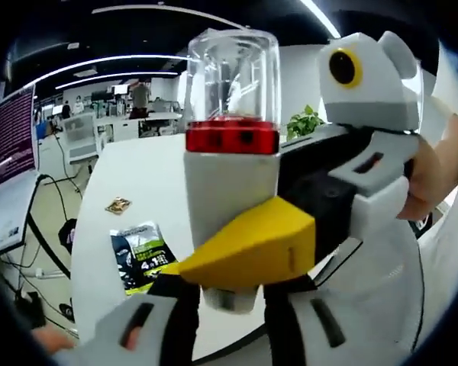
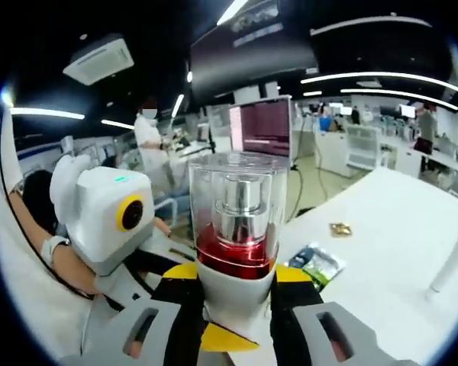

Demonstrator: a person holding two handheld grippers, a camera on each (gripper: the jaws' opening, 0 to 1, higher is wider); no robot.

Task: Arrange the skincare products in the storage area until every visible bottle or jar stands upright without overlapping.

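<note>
White pump bottle, 1 only, clamped by both grippers' fingers; 2 sachets on table

Open office: white table, ceiling strip lights, perhaps distant desks.

One skincare bottle is seen at centre frame in the left gripper view: white body, red band, clear domed cap. It is held upright, raised off the bench. In the right gripper view the same bottle stands at lower centre; a silver pump is visible through the clear cap above the red collar.
</note>
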